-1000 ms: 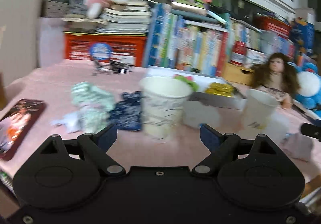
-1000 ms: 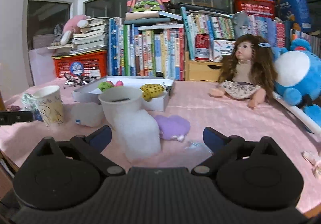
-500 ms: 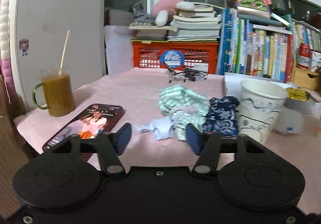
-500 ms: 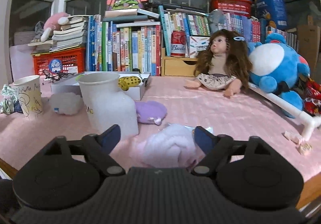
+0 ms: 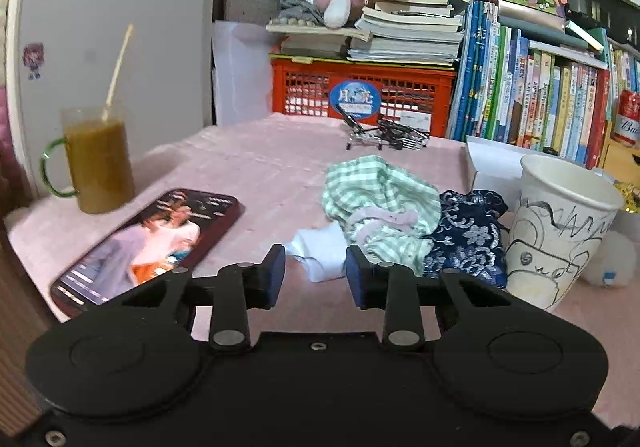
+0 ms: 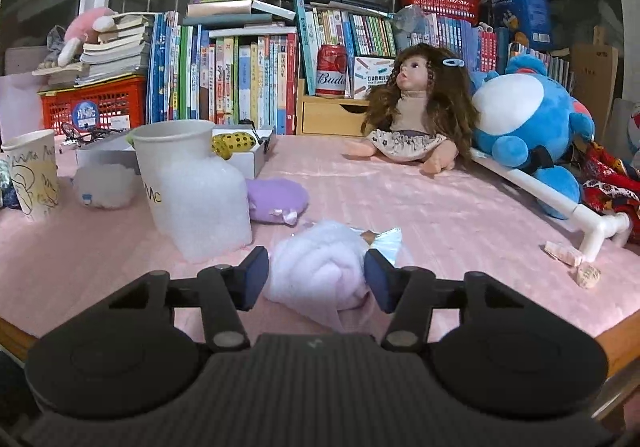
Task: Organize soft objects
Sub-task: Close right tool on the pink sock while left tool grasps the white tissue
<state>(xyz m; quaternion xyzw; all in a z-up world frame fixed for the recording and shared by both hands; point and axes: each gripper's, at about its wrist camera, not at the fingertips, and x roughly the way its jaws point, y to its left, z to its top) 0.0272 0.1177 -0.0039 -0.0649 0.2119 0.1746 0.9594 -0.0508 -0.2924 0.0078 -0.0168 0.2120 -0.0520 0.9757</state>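
Right wrist view shows the right gripper [image 6: 314, 279] with its jaws on both sides of a pale pink fluffy bundle [image 6: 316, 273] near the front edge of the pink tablecloth [image 6: 420, 207]; the jaws have just been closing, and the pads seem to reach the fluff, but I cannot tell if they already press it. This bundle looks very light and soft, so it will squash easily; I think the best hold is across its thick middle, not the thin loose flap in front. Behind it stand a white foam bottle [image 6: 202, 203] and a purple pouch [image 6: 276, 201]. On the left wrist view, the left gripper [image 5: 314, 277] has also just been closing; its jaws are narrow but apart, with only a corner of a white cloth [image 5: 320, 251] beyond them, not held. Just behind lie a green checked cloth [image 5: 380, 199] and a navy flowered cloth [image 5: 468, 235], limp and easy to pinch at a fold. A drawn paper cup [image 5: 556, 231] stands beside them.
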